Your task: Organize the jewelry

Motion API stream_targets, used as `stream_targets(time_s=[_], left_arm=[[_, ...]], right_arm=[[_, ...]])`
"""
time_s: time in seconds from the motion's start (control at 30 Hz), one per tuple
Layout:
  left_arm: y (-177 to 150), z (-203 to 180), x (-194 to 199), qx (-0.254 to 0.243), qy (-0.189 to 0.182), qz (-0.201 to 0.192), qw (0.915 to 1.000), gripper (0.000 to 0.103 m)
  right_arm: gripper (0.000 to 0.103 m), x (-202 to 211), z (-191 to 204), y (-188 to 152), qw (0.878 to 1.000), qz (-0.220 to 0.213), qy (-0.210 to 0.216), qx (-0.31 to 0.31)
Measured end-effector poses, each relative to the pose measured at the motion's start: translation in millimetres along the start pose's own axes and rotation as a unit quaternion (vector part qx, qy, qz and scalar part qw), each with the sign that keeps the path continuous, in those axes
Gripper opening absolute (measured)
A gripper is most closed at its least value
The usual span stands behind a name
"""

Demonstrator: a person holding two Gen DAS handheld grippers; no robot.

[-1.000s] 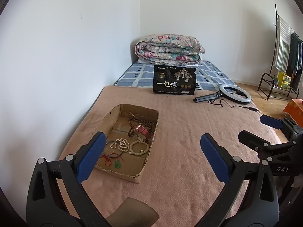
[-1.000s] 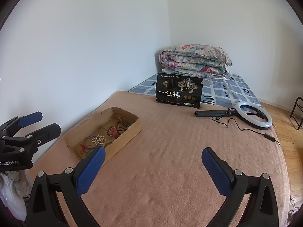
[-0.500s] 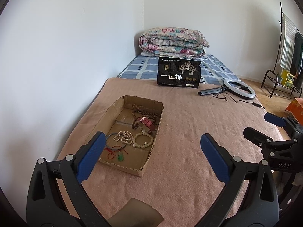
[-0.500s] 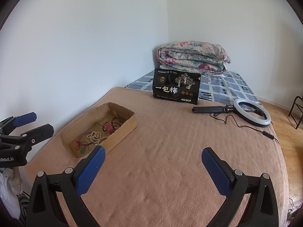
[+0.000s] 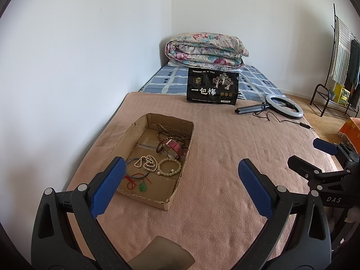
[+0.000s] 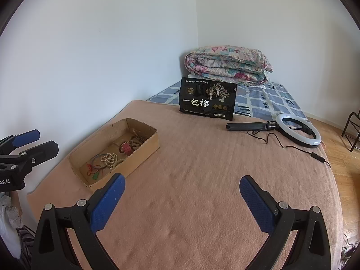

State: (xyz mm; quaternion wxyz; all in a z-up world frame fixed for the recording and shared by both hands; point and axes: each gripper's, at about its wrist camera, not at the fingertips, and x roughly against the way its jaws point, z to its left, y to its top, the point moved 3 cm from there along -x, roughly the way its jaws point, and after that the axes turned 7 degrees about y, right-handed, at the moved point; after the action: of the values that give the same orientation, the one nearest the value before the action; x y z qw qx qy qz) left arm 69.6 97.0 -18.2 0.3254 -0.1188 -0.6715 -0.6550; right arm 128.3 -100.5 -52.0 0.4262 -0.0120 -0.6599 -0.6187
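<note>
A shallow cardboard box [image 5: 135, 132] [image 6: 148, 145] lies on the pink blanket near the wall. It holds a brown bead necklace [image 5: 173, 136], a red watch [image 5: 174, 147], white bead strings [image 5: 147, 162], a cream bracelet [image 5: 169, 167], a blue cord loop [image 5: 135, 173] and a green pendant on red cord [image 5: 142, 187]. My left gripper [image 5: 181, 184] is open and empty, above the blanket just right of the box's near end. My right gripper [image 6: 182, 199] is open and empty, right of the box, above bare blanket.
A black snack bag [image 5: 212, 88] stands at the blanket's far edge. A ring light with stand and cable [image 5: 283, 106] lies at the right. A folded floral quilt [image 5: 205, 51] sits by the wall. A clothes rack [image 5: 342, 67] stands on the floor, right.
Both grippers have drifted a little; the box sits slightly farther right and higher in the left view. Both stay open and empty.
</note>
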Motion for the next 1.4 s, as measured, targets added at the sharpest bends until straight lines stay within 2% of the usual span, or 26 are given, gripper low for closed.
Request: stream_targets(time_s=[1.4], left_arm=[[-0.3, 0.3, -1.4, -0.004, 0.003, 0.002, 1.0000, 0.102]], right_arm=[[0.103, 0.7, -0.3, -6.8, 1.000, 0.008, 0.002, 0.000]])
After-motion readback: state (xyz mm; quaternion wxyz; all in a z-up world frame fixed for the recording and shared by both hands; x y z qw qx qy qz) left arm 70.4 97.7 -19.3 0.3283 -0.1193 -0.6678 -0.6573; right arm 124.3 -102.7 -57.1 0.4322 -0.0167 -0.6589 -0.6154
